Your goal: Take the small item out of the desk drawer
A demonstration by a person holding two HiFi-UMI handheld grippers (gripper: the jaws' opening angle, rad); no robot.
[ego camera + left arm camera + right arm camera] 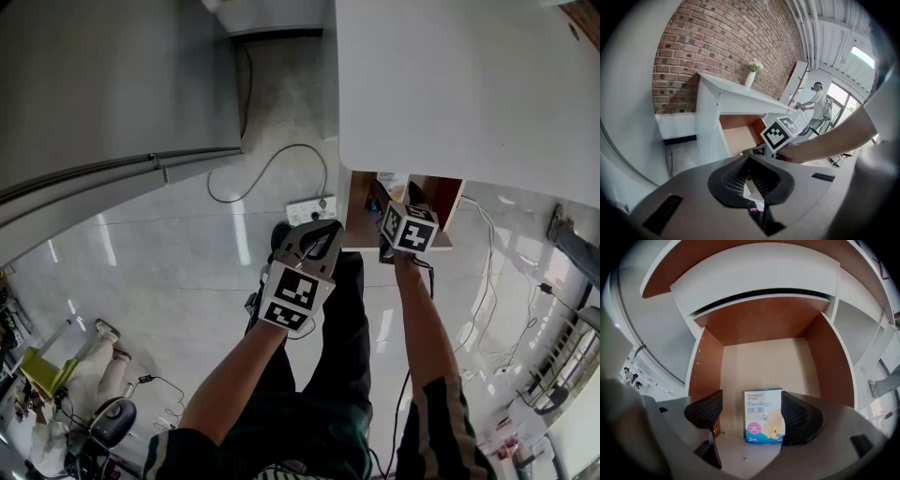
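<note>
Right tool (751, 405), seen along its own jaws: I hold the jaws wide apart over the open drawer (710, 366). The bandage box (763, 416), blue and white, sits between them in the near part of the drawer, close against the right-hand pad (799, 418) and well clear of the left-hand one. Neither pad presses on it, so I grip nothing here. The rest of the drawer floor behind the box is bare pale board with brown side walls.

Head view: the right tool (387, 204) points steeply down into the drawer (361, 199), which stands pulled out from under the white bench (469, 84). The left tool (323, 232) hangs beside it over the pale floor (187, 244), apart from the drawer.

Left tool (749, 158), seen along its own jaws: the tips are together with nothing between them. Beyond them lie the bench (726, 93) and the drawer (740, 133).
</note>
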